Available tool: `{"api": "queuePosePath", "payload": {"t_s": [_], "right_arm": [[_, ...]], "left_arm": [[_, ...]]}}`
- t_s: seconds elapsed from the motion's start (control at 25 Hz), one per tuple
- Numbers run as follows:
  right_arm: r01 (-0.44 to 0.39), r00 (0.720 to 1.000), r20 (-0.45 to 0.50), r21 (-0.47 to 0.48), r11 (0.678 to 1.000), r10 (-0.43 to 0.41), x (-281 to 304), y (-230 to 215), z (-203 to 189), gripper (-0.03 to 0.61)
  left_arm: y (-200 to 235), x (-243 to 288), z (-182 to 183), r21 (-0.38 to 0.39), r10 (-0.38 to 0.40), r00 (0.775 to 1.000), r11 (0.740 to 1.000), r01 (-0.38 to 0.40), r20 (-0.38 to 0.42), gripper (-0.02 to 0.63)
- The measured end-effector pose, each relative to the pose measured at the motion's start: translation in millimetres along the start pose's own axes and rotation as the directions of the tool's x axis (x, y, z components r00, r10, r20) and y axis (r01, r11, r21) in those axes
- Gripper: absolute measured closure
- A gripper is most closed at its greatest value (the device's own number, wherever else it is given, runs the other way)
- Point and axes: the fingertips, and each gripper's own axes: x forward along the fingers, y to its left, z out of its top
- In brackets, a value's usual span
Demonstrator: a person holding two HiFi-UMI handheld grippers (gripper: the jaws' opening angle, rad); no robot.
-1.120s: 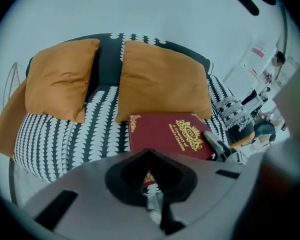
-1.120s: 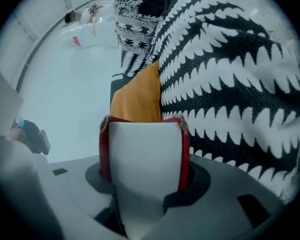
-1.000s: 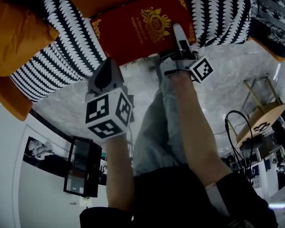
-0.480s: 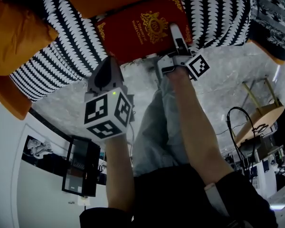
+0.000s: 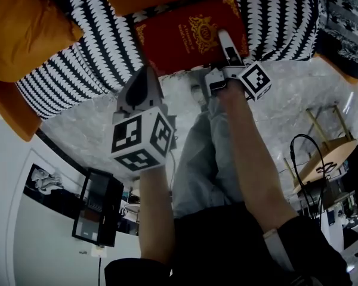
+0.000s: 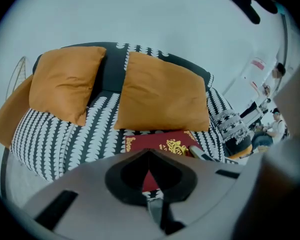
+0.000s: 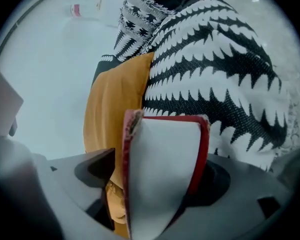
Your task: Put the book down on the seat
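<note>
The red book [image 5: 188, 34] lay flat on the black and white seat [image 5: 101, 58], with its gold picture facing up. It was close to the near edge of the seat, just in front of the big orange cushion [image 6: 162, 91] on the right. A second orange cushion [image 6: 65, 86] leaned on the far left part of the seat.

The right gripper [image 5: 225, 43] was at the right near corner of the book. Its claw had just been opening, and the book's corner was between the two jaws. The jaws were wide apart. One jaw had a gap next to the book cover, so the claw was not squeezing the book.

The left gripper [image 5: 144, 82] hung over the grey floor [image 5: 89, 130], a little way in front of the seat. Its claw was closed together and nothing was in it. It did not touch the book.
</note>
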Motion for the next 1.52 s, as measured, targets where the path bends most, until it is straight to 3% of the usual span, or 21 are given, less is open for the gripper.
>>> {"api": "queuePosePath", "payload": {"t_s": [0.24,0.44,0.64,0.76,0.84,1.0,1.2,1.24,1.28,1.32,1.52], "right_arm": [[0.202,0.979,0.022,-0.117,0.972,-0.201,-17.8,-7.7,4.5,0.132],[0.287,0.958,0.026,-0.166,0.943,-0.287,-38.3,-4.1,11.0,0.13],[0.269,0.962,0.011,-0.184,0.945,-0.272,-57.5,-7.1,5.2,0.132],[0.204,0.977,-0.017,-0.231,0.951,-0.213,-61.3,11.0,1.4,0.132],[0.14,0.983,-0.07,-0.313,0.939,-0.17,-64.3,25.7,-3.3,0.132],[0.08,0.975,-0.143,-0.498,0.864,-0.172,-66.6,27.8,-16.7,0.133],[0.079,0.973,-0.135,-0.572,0.817,-0.188,-67.6,30.8,-25.1,0.14],[0.063,0.973,-0.143,-0.592,0.804,-0.182,-71.2,40.0,-25.7,0.22],[0.048,0.973,-0.148,-0.627,0.777,-0.179,-75.7,50.3,-26.2,0.376],[0.033,0.972,-0.151,-0.674,0.738,-0.181,-79.9,60.4,-27.4,0.448],[-0.054,0.966,-0.18,-0.845,0.532,-0.188,-84.2,103.7,-45.6,0.553]], "left_arm": [[-2.8,-15.4,3.8,-0.008,0.003,1.0,1.0,-0.003,0.028,0.6],[-13.3,-29.0,14.9,-0.001,0.004,0.998,1.0,-0.004,0.055,0.6],[-16.3,-31.2,2.9,0.002,0.0,0.998,1.0,0.0,0.067,0.6],[-21.8,-35.4,3.3,0.013,-0.004,0.997,1.0,0.003,0.081,0.6],[-28.2,-39.1,2.6,0.018,-0.01,0.996,1.0,0.009,0.091,0.6],[-30.6,-32.6,-7.6,0.037,-0.016,0.994,0.999,0.012,0.105,0.601],[-25.9,-29.4,-18.2,0.042,-0.012,0.994,0.999,0.007,0.11,0.6],[-29.3,-34.1,-17.0,0.045,-0.014,0.993,0.999,0.009,0.116,0.601],[-33.4,-38.9,-16.3,0.049,-0.016,0.993,0.999,0.01,0.12,0.6],[-37.1,-42.8,-16.4,0.053,-0.017,0.992,0.999,0.011,0.122,0.601],[-41.0,-53.4,-14.7,0.052,-0.004,0.991,0.999,-0.003,0.136,0.6]]}}
